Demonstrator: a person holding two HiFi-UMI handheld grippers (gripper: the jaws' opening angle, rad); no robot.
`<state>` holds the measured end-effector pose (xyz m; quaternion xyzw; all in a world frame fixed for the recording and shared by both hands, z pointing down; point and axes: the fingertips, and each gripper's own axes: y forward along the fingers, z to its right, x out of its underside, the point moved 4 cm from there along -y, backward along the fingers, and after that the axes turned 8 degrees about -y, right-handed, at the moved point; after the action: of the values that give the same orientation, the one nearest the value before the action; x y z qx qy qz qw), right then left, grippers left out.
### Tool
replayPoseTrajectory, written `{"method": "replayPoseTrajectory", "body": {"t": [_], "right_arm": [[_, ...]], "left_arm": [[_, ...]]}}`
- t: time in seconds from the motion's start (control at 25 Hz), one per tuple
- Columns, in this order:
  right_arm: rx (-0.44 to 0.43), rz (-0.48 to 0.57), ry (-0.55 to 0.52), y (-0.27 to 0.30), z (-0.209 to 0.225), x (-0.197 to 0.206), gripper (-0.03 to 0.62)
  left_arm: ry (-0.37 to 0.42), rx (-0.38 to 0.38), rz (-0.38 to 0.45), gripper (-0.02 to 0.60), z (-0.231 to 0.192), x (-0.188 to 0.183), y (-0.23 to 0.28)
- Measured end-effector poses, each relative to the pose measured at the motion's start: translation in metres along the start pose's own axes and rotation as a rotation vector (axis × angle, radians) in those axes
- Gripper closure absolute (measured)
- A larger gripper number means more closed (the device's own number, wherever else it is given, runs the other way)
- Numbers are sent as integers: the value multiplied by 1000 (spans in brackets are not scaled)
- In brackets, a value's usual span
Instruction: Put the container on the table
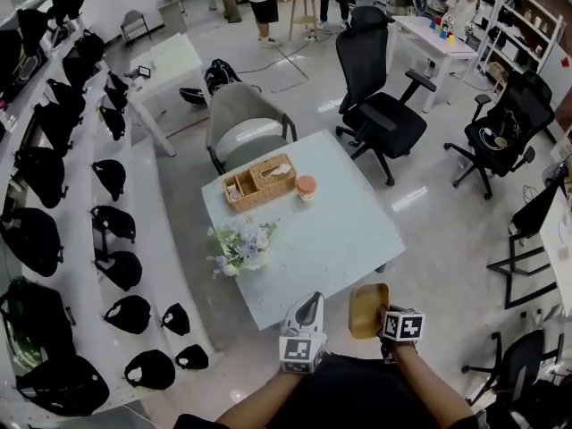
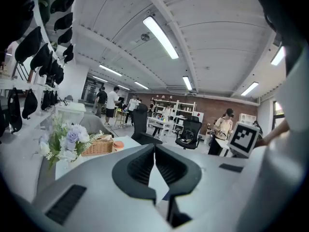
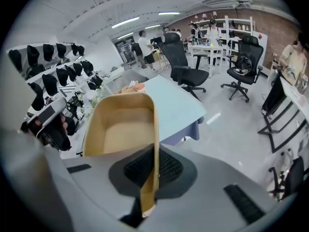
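Two claws, both closed: your right claw (image 3: 153, 174) clamps one wall of the tan container (image 3: 120, 129); your left claw (image 2: 154, 151) has its pads pressed together. You hold the container in the air, just short of the near edge of the counter (image 1: 335, 239).

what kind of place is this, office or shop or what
Probably an office or lab workspace: black swivel office chairs, a white desk and open shelving at the back, and wall racks of black bags along the left.

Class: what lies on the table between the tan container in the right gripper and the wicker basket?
Only bare tabletop, as the head view shows, between the container and the basket.
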<state>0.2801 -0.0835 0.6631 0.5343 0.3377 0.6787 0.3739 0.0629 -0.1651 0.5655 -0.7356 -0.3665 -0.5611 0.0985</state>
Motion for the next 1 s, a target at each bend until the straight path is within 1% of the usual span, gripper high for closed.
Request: {"method": "replayPoseTrajectory", "body": {"t": [0.12,0.32,0.44,0.52,0.68,0.8,1.0], "right_arm": [[2,-20,-55,19,-9,-27,592],[2,-44,-82,43,-23,-57,592],[-18,-43,-84,58,-32,-78,592],[-22,-52,-108,65,-35,-88,592],[-20,-78,-131,79,-23,-101,592],[-33,-85,-150,97,-12,-118,592],[-59,-133,-231,138,1,-152,592]], "left_arm": [[-62,-15,11,569,-19,-12,16],[-83,-37,35,569,-47,-29,33],[-123,-69,48,569,-68,-40,45],[-124,-83,50,569,-76,-46,52],[-82,-111,38,569,-83,-49,60],[-93,-149,40,569,-85,-44,66],[-129,-227,38,569,-85,-41,82]]}}
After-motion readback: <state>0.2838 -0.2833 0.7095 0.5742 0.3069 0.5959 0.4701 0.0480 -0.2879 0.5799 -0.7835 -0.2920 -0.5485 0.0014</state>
